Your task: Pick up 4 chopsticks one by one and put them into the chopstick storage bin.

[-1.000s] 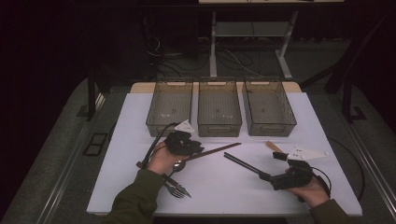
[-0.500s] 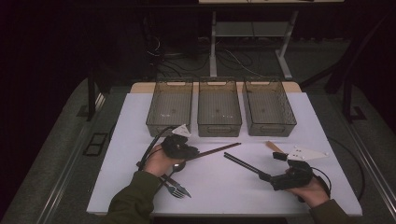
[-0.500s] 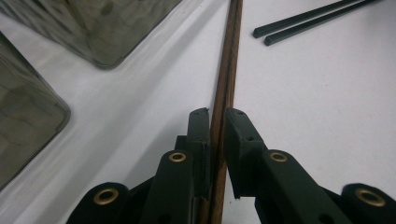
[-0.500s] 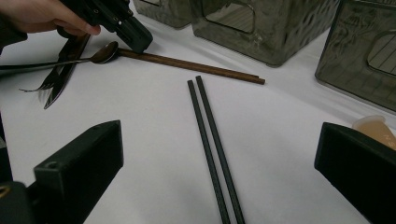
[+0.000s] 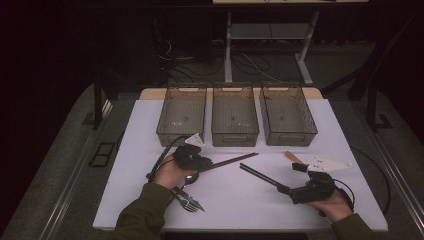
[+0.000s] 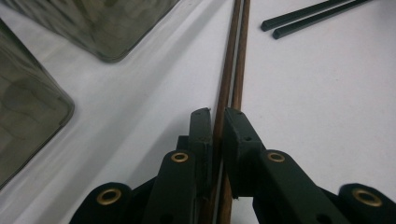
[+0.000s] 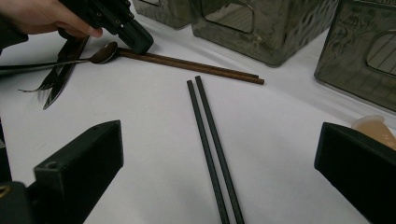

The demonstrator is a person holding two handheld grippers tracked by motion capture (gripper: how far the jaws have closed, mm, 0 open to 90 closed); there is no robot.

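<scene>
Your left gripper (image 6: 215, 122) is clamped on one of the brown chopsticks (image 6: 236, 60), which run up the frame's middle, likely so it lifts apart from its twin. Your right gripper (image 7: 210, 186) stands wide open, astride the black chopsticks (image 7: 208, 135) at centre frame, seemingly lined up to grasp them lengthwise.

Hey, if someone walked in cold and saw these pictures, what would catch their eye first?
Probably the three clear bins lined up at the far side of the white table. Next, the left gripper, shut on one of the brown chopsticks, while the right gripper stands wide open around the black chopsticks. A spoon and forks lie near the left hand.
</scene>
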